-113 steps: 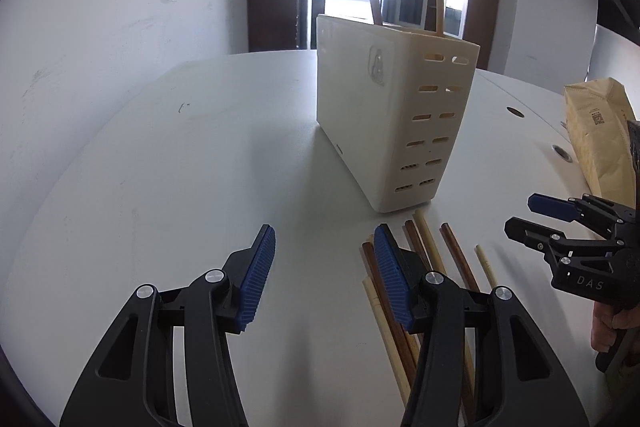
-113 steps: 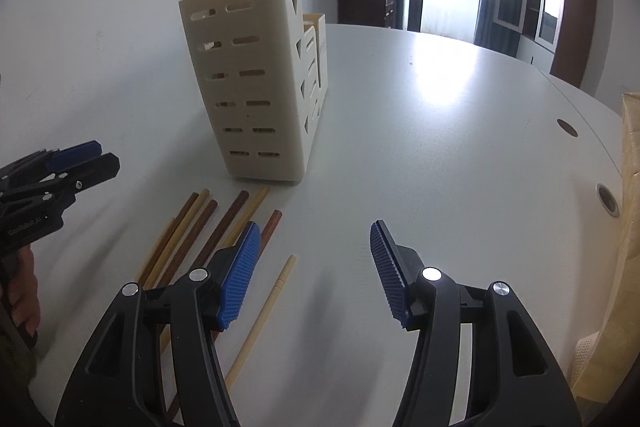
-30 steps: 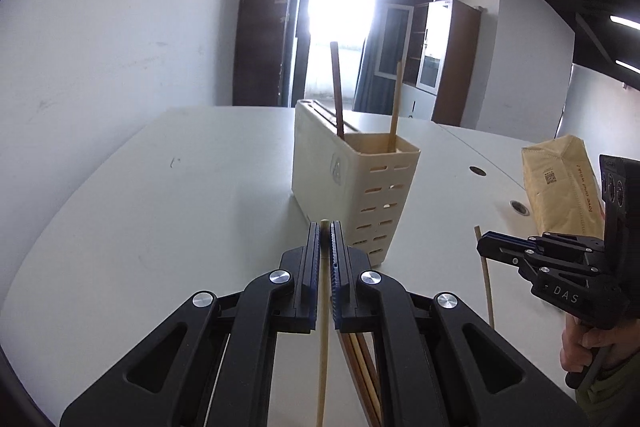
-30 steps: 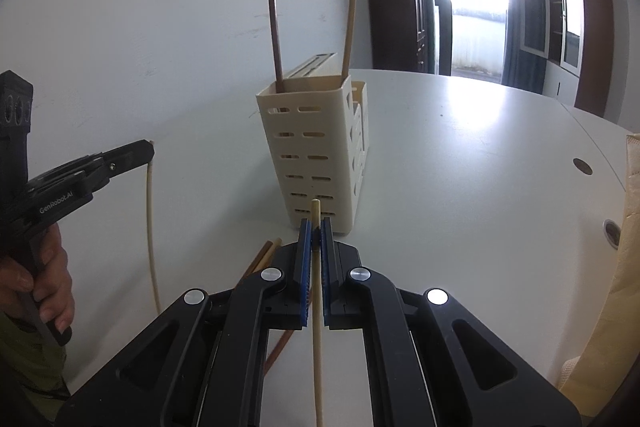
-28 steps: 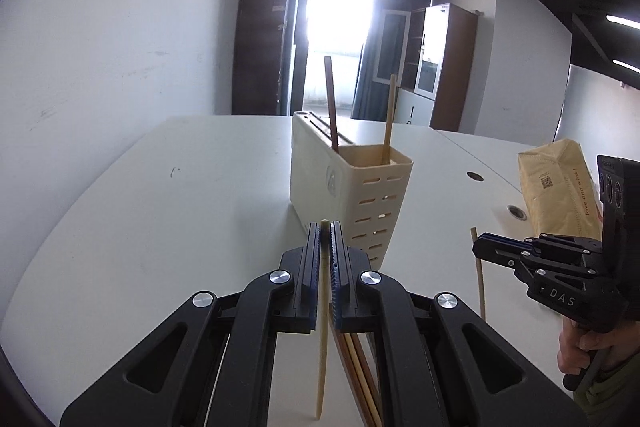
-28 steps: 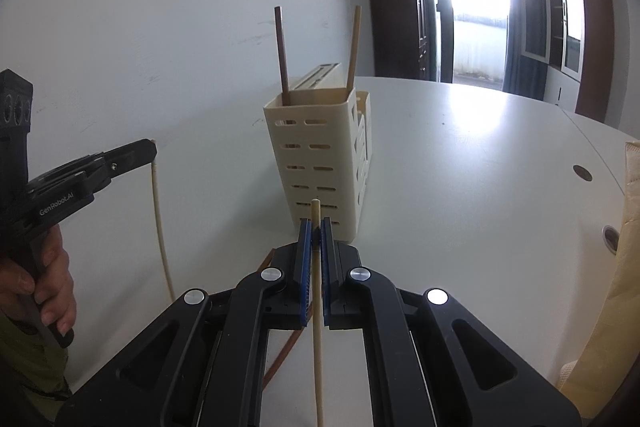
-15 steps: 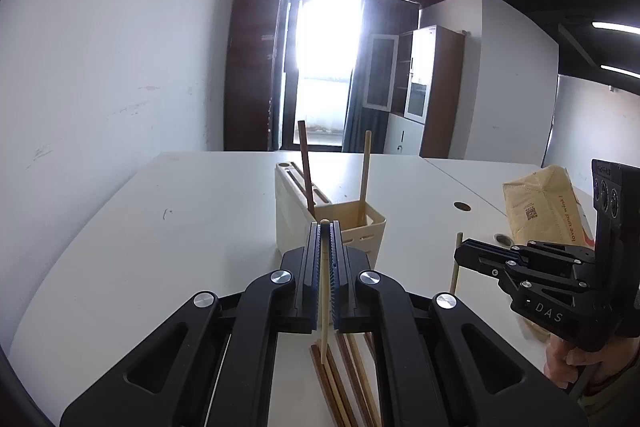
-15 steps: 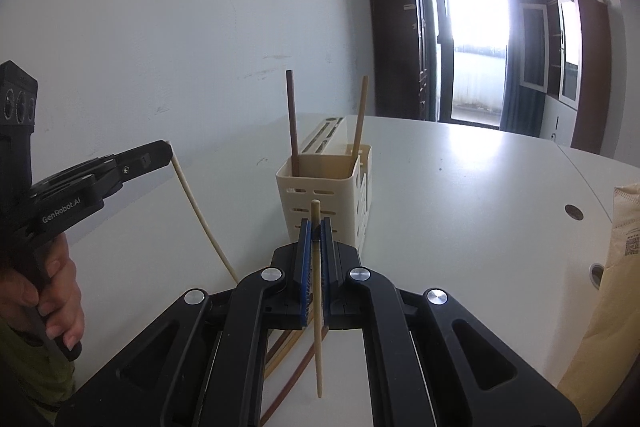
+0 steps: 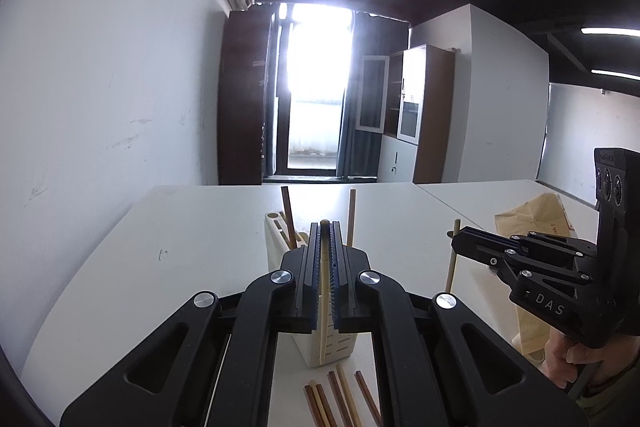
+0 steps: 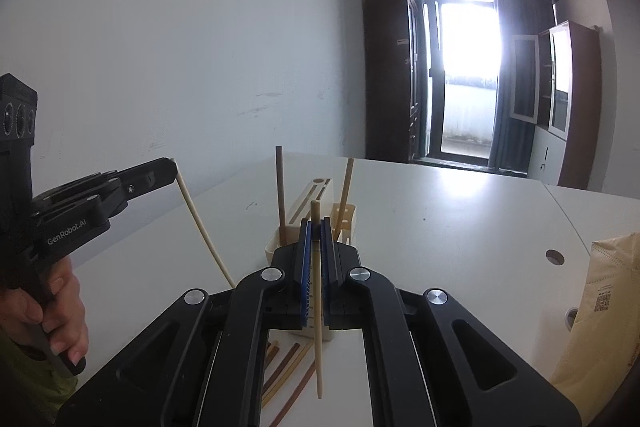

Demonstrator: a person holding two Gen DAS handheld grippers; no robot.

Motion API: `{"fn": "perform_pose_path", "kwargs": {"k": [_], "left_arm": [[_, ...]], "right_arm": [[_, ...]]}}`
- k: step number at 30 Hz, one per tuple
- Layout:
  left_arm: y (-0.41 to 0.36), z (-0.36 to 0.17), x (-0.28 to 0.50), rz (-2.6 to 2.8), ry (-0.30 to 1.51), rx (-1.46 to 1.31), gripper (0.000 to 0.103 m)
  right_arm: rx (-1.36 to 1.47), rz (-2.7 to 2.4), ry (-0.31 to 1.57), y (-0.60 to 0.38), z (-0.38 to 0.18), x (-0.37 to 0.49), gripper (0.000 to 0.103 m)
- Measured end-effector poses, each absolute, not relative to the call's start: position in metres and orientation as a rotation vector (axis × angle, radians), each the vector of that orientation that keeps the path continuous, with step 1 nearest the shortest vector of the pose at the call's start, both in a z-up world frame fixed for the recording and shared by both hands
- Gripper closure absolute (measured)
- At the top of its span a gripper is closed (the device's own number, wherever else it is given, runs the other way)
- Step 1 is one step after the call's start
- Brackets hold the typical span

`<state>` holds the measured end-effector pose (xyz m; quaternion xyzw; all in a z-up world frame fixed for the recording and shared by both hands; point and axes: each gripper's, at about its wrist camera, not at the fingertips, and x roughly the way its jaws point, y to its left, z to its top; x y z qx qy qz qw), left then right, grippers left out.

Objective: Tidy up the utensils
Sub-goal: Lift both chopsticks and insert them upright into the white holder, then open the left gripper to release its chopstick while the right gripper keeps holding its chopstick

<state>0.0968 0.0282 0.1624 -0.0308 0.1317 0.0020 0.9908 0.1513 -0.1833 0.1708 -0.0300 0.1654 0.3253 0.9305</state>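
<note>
My left gripper (image 9: pixel 325 233) is shut on a pale chopstick (image 9: pixel 324 315) that hangs down from it, high above the table. My right gripper (image 10: pixel 315 227) is shut on another pale chopstick (image 10: pixel 317 339), also hanging down. Each gripper shows in the other's view: the right one (image 9: pixel 458 237) with its stick (image 9: pixel 451 269), the left one (image 10: pixel 170 167) with its stick (image 10: pixel 200 227). The cream slotted utensil holder (image 9: pixel 340 347) stands below, with a dark stick (image 10: pixel 279 187) and a light stick (image 10: pixel 346 187) upright in it. Several loose chopsticks (image 9: pixel 340 403) lie on the table in front of it.
A brown paper bag (image 10: pixel 600 307) stands on the right of the white table (image 10: pixel 460 219). A white wall (image 9: pixel 100 107) runs along the left. Round cable holes (image 10: pixel 555 257) sit in the table top on the right.
Both grippers have risen higher with their chopsticks and tilted up; the holder now sits lower and smaller in both views, and the chopstick ends hang clear of the table.
</note>
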Motion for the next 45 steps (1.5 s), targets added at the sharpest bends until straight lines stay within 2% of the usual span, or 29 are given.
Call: {"fn": "perform_pose_path", "kwargs": {"k": [10,13,19,45], "left_arm": [[0.030,0.189,0.100,0.003,0.167,-0.074,0.100],[0.033,0.187,0.105,-0.008,0.159,-0.092,0.103],[0.032,0.186,0.109,-0.004,0.141,-0.082,0.103],[0.094,0.189,0.114,0.142,0.203,-0.120,0.103]], "right_arm": [[-0.028,0.665,0.244,-0.182,0.192,0.161,0.098],[-0.011,0.685,0.223,-0.180,0.192,0.167,0.098],[-0.011,0.701,0.185,-0.172,0.192,0.172,0.098],[-0.033,0.708,0.214,-0.163,0.196,0.176,0.098]]}}
